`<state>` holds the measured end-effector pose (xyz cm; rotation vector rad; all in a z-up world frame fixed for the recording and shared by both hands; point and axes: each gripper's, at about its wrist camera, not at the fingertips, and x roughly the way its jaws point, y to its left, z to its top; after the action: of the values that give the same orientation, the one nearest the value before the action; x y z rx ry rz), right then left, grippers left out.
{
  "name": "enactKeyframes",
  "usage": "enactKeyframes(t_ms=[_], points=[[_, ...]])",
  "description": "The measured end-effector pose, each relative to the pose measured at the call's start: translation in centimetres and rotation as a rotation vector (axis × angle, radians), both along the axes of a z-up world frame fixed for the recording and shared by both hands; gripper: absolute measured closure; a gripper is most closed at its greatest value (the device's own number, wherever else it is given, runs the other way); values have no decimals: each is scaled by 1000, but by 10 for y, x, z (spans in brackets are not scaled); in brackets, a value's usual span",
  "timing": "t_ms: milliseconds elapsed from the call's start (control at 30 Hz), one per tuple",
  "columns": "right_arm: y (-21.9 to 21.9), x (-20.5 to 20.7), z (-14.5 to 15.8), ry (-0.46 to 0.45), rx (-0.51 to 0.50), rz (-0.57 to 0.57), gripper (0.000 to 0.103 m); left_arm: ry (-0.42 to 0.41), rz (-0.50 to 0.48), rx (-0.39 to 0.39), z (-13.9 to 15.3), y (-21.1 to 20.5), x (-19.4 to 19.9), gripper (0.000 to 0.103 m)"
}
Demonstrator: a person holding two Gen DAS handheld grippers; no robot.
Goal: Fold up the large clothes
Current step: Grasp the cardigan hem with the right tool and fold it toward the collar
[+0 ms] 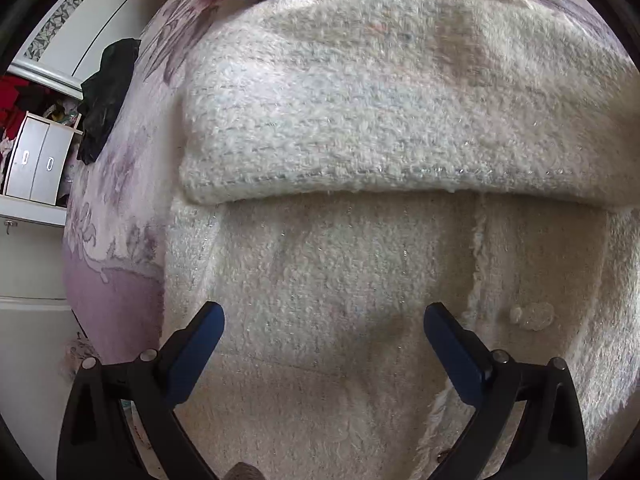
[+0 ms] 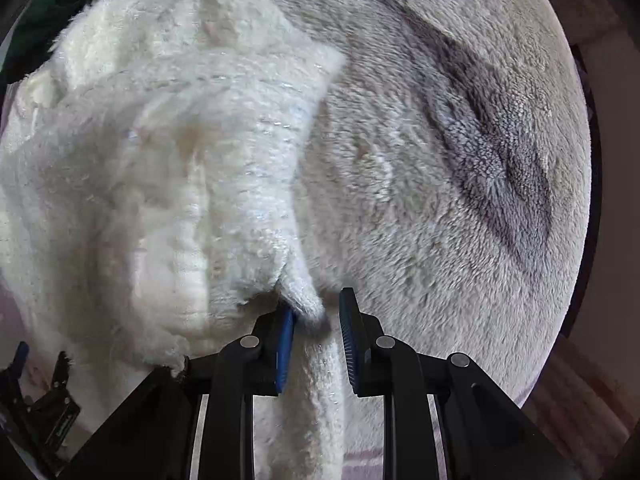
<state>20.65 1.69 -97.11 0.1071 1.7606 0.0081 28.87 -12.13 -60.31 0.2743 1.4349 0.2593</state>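
- At the far left of the left wrist view, a white cabinet (image 1: 34, 160) with two small doors is seen beside the bed, and a dark garment (image 1: 105, 96) is draped over the bed's edge.
- The floral purple blanket (image 1: 116, 216) is spread under everything.
- The left gripper (image 1: 324, 322) is held wide open, nothing between its blue pads (image 1: 200, 354), low over the cream fuzzy sweater (image 1: 360, 128).
- The sweater is laid across the blanket, with a thick folded layer seen lying over its near part.
- In the right wrist view, the sweater (image 2: 152, 168) is bunched to the left on the blanket (image 2: 460, 168).
- A strip of sweater is caught between the fingers of the right gripper (image 2: 316, 320); a narrow gap is left, so a firm grip cannot be confirmed.
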Motion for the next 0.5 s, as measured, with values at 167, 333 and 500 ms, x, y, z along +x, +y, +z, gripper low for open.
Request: enactKeyframes(t_ms=[167,333,500], points=[[-47,-31,50,-26,25,94,69,-34,9,4,10,2,-3,0],[-36,-5,50,-152,-66,130,69,-57,11,35,15,-7,-12,0],[-58,13,53,-167,-56,99,66,-69,11,141,11,-26,-26,0]])
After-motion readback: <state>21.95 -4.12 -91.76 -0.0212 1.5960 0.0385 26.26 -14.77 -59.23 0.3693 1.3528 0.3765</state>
